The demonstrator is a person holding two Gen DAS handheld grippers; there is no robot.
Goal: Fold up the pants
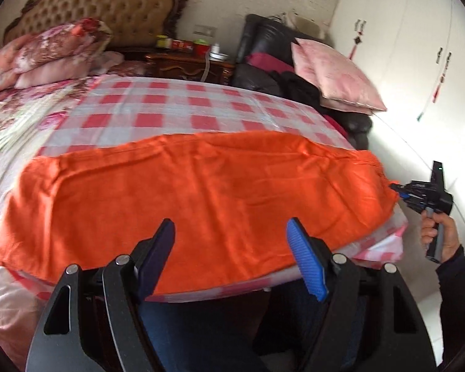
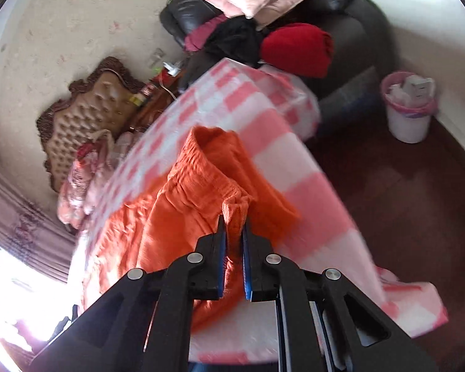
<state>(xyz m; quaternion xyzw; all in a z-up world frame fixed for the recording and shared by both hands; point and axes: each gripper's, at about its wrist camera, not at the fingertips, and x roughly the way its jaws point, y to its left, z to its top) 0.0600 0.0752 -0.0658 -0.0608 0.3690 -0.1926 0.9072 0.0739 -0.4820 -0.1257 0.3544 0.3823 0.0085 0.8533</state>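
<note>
The orange pants point(image 1: 201, 195) lie spread flat across the near part of the bed point(image 1: 170, 99), on a red-and-white checked sheet point(image 1: 158, 114), running from the left side to the right edge of the mattress.

The left claw point(image 1: 231, 248) hangs above the near edge of the pants with its fingers spread wide, nothing between them. The cloth lies just ahead of and below its tips, roughly at the middle of the pants' length; whether the tips touch the fabric cannot be told.

The right claw point(image 2: 234, 226) is pressed together on the waistband end of the pants point(image 2: 207, 192), pinching a small gathered fold of orange cloth between its blue pads. From the left wrist view the same claw point(image 1: 396, 190) sits at the far right end of the pants, at the corner of the bed, with the person's right hand point(image 1: 443, 235) gripping its handle. The elastic waistband rises slightly where it is pinched and stands up off the sheet.

Past the bed stand a tufted headboard point(image 1: 99, 3), a pile of flowered pillows point(image 1: 46, 55), a dark sofa point(image 2: 341, 9) carrying a pink cushion point(image 1: 334, 74), and a white bin point(image 2: 407, 108) on the floor.
</note>
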